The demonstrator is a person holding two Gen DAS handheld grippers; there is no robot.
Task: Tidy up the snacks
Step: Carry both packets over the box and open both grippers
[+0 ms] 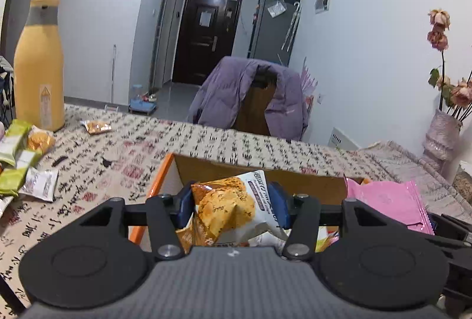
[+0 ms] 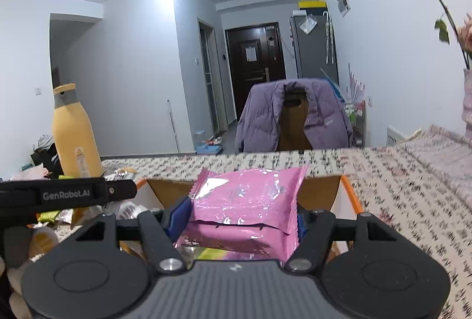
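The left gripper (image 1: 233, 208) clamped a crinkly orange-and-white biscuit packet (image 1: 233, 207) and the right gripper (image 2: 242, 218) a glossy pink foil packet (image 2: 247, 201), both over the near orange-edged cardboard box (image 1: 165, 171), seemingly for dropping in.

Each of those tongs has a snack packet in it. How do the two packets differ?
The cookie packet in the left tongs is orange and white with a cookie picture; the pink packet in the right tongs is plain shiny pink. The cookie packet looks crumpled and narrower, the pink packet wider and flatter. Both are gripped by the sides over the cardboard box.
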